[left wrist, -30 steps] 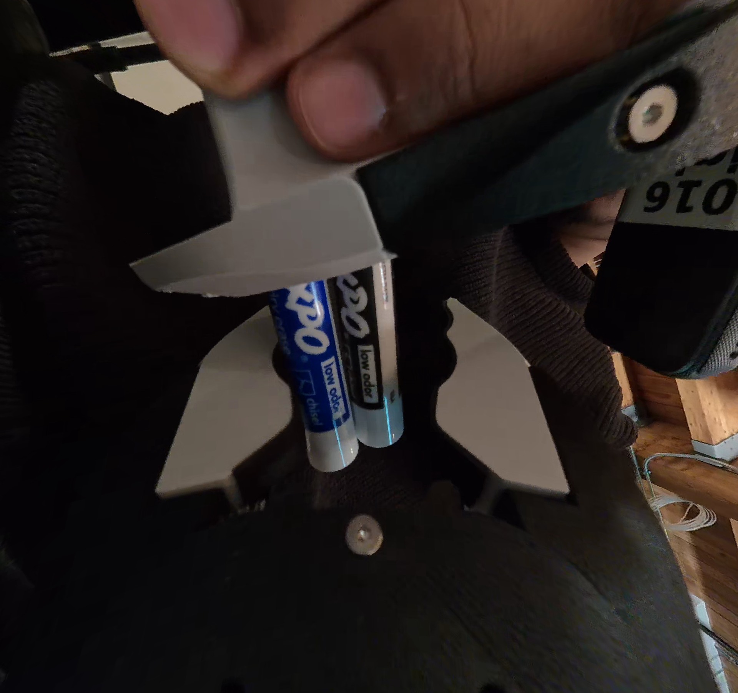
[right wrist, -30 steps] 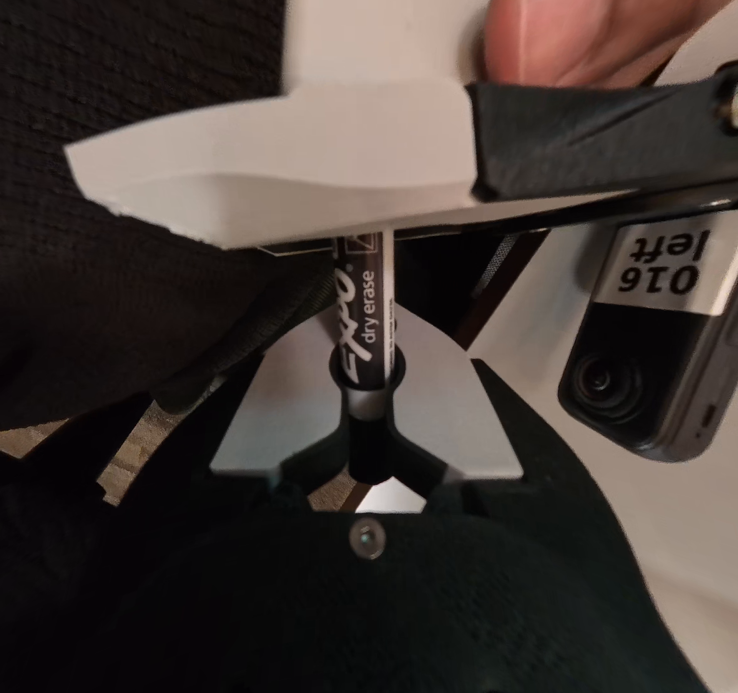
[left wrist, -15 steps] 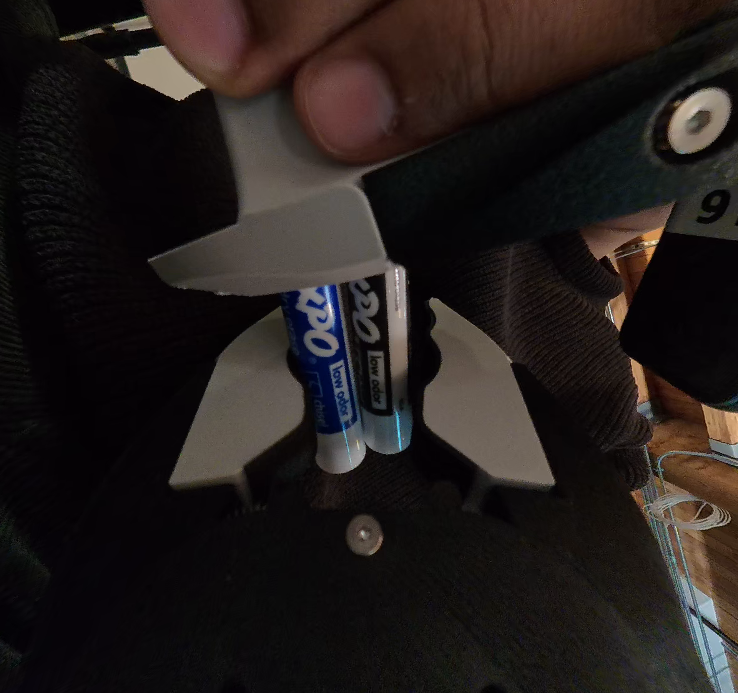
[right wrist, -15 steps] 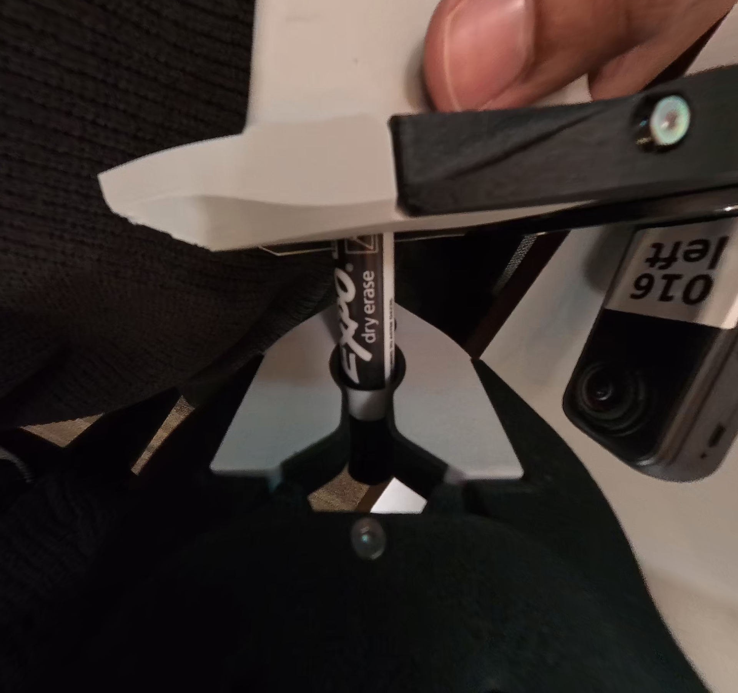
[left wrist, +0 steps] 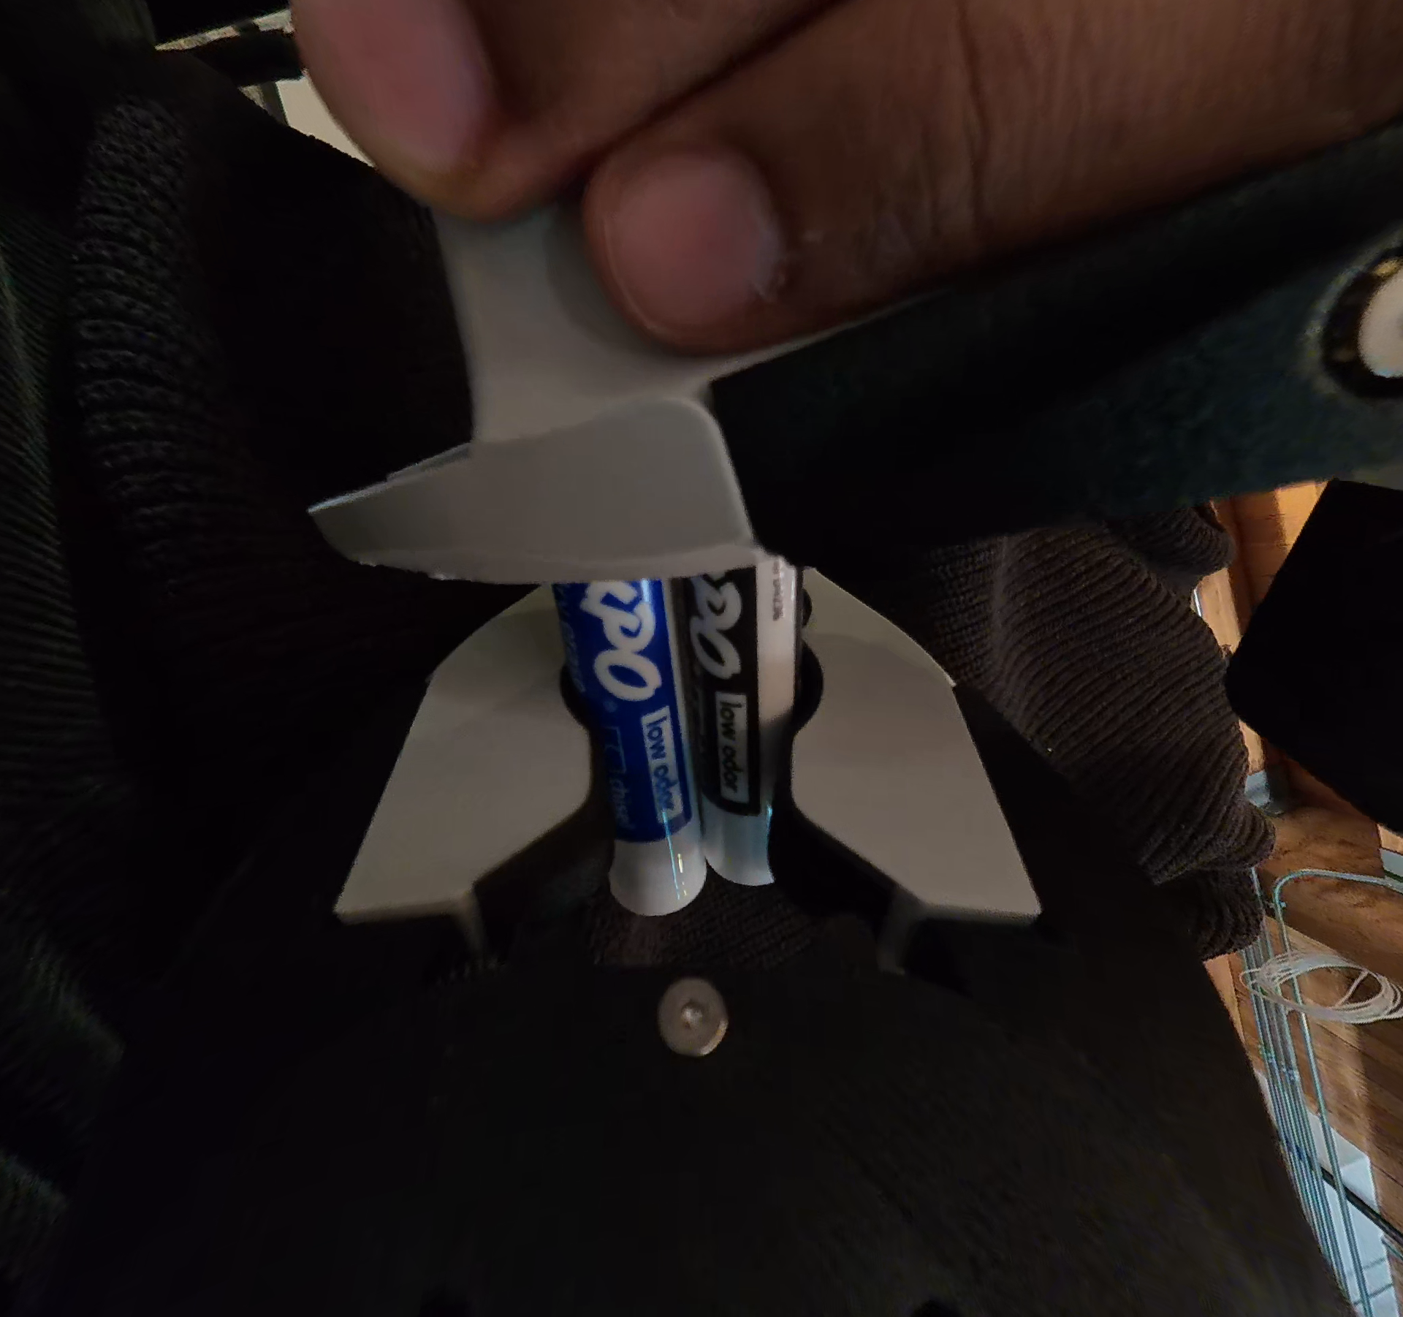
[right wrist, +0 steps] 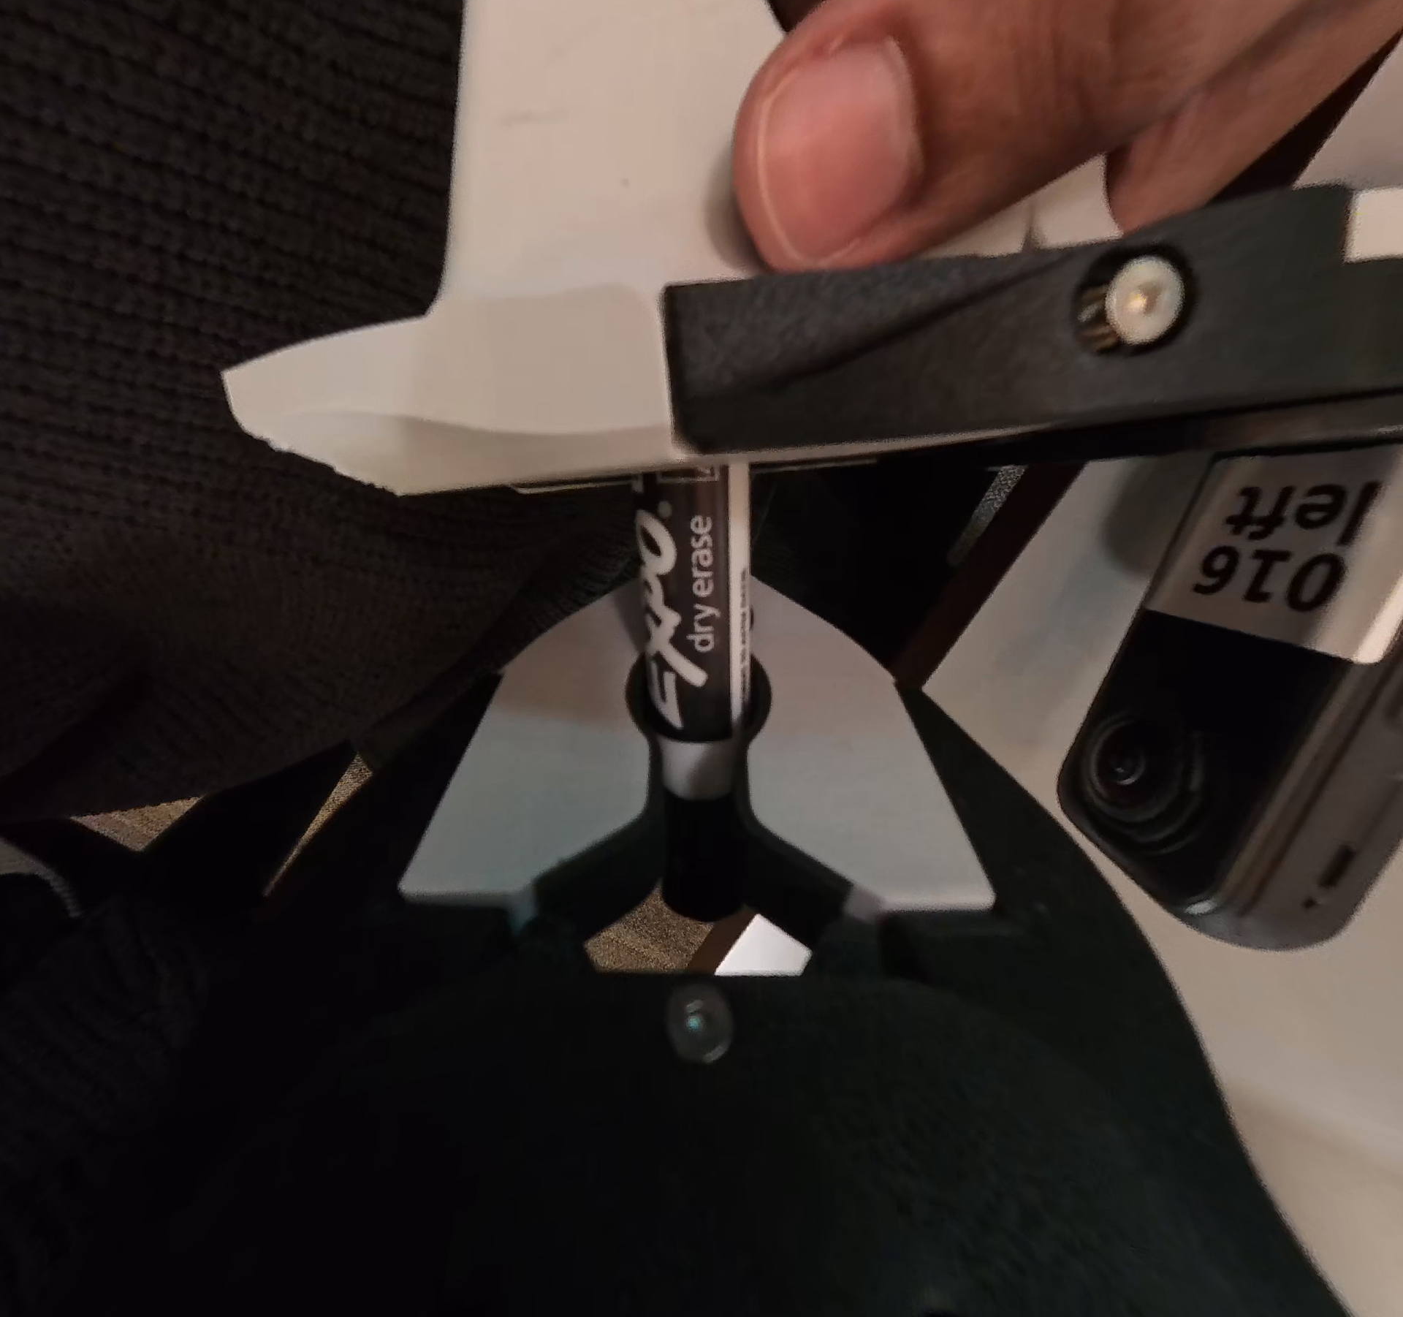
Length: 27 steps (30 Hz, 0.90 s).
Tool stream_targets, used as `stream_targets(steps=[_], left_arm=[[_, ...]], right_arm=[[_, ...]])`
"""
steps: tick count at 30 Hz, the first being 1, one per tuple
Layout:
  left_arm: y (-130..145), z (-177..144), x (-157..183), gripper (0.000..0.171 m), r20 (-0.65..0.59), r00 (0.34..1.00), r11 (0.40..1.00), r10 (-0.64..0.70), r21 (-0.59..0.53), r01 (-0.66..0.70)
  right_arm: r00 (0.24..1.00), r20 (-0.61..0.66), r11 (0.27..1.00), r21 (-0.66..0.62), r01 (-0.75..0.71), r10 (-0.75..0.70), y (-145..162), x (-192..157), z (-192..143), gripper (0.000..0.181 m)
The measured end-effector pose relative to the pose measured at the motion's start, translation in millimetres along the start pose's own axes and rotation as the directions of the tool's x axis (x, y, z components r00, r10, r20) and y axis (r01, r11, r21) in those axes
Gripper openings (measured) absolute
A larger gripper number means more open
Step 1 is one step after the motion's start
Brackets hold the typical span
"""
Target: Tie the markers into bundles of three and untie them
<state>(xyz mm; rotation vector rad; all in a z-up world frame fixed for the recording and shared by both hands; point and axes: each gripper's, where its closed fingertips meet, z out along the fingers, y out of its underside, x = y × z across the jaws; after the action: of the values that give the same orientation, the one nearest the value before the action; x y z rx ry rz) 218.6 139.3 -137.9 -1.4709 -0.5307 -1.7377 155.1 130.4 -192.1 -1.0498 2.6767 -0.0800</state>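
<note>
We clamp our left gripper (left wrist: 687, 734) on a blue marker (left wrist: 634, 734) and a black marker (left wrist: 733, 719) side by side, while our right gripper (right wrist: 695, 711) pinches one black pen (right wrist: 691, 620), each held crosswise against the other so neither slips.

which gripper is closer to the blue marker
Left. The left gripper clamps the blue marker beside a black marker; the right gripper holds only another black marker.

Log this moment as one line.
left gripper: shut on blue marker and black marker | right gripper: shut on black-label marker
</note>
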Motion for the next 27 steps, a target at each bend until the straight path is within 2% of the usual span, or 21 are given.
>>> stream_targets(steps=[14, 21, 24, 27], left_arm=[[-1.5, -2.8, -3.7, 0.047, 0.006, 1.0, 1.0, -0.001, -0.009, 0.001], [-6.3, -5.9, -7.0, 0.046, 0.074, 0.995, 0.998, 0.06, -0.003, -0.06], [-11.4, -8.5, -11.2, 0.045, 0.143, 0.985, 0.995, 0.097, 0.01, -0.099], [-21.4, -13.2, -8.7, 0.045, 0.184, 0.975, 0.988, 0.128, 0.058, -0.14]], right_arm=[[1.0, 0.009, 1.0, -0.013, -0.016, 0.016, 3.5, 0.7, 1.7, 0.015], [1.0, -0.016, 1.0, -0.007, -0.021, 0.021, 6.0, 4.6, -2.7, 0.015], [0.999, -0.05, 1.0, 0.011, -0.019, 0.02, 6.9, 8.8, -6.5, 0.018], [0.986, -0.16, 0.999, 0.021, -0.035, 0.038, 13.7, 23.5, -16.2, 0.025]])
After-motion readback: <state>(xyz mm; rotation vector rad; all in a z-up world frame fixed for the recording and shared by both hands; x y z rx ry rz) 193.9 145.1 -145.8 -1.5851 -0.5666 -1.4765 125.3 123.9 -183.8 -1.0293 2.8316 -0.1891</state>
